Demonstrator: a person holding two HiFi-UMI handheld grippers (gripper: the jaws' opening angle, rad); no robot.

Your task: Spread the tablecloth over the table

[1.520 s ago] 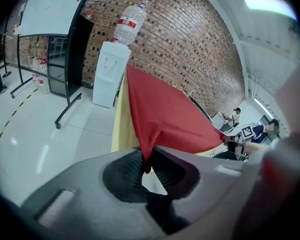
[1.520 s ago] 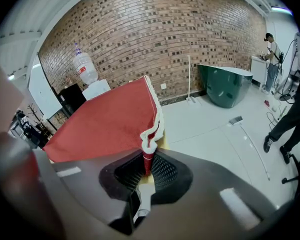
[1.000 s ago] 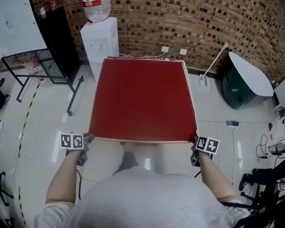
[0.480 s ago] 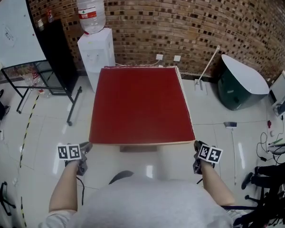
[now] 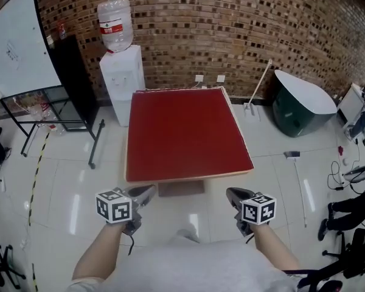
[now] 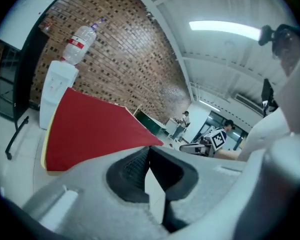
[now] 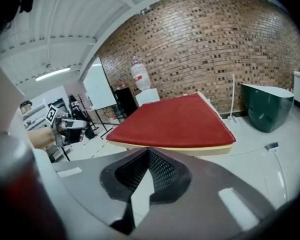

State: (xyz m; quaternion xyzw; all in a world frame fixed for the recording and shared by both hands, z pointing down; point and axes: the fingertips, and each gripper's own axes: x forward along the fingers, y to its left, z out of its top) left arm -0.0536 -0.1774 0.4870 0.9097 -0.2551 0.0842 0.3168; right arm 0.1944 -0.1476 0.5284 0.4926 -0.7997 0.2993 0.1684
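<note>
In the head view, the red tablecloth point(image 5: 185, 132) lies flat over the worktop point(image 5: 188, 179), whose pale edge shows along the near side. It sits at 12 o'clock from you. Your left gripper point(image 5: 147, 191) hangs off the worktop's 7 o'clock corner and your right gripper point(image 5: 231, 193) off its 5 o'clock corner. Both are clear of the cloth and above the white floor point(image 5: 67, 163). A water dispenser point(image 5: 121, 84) stands at the worktop's 11 o'clock, against the brick wall point(image 5: 231, 23). A whiteboard point(image 5: 18, 41) stands at 10 o'clock and a dark green bin point(image 5: 301, 105) at 2 o'clock.

In the left gripper view, the left gripper point(image 6: 149, 149) has its jaws closed together with nothing between them. The tablecloth point(image 6: 90, 129) spreads at 11 o'clock beyond them, and the right gripper point(image 6: 210, 143) shows at 3 o'clock.

In the right gripper view, the right gripper point(image 7: 148, 150) is likewise closed and empty. The tablecloth point(image 7: 170, 121) lies at 12 o'clock past the jaws, untouched, and the left gripper point(image 7: 65, 126) is at 9 o'clock.
</note>
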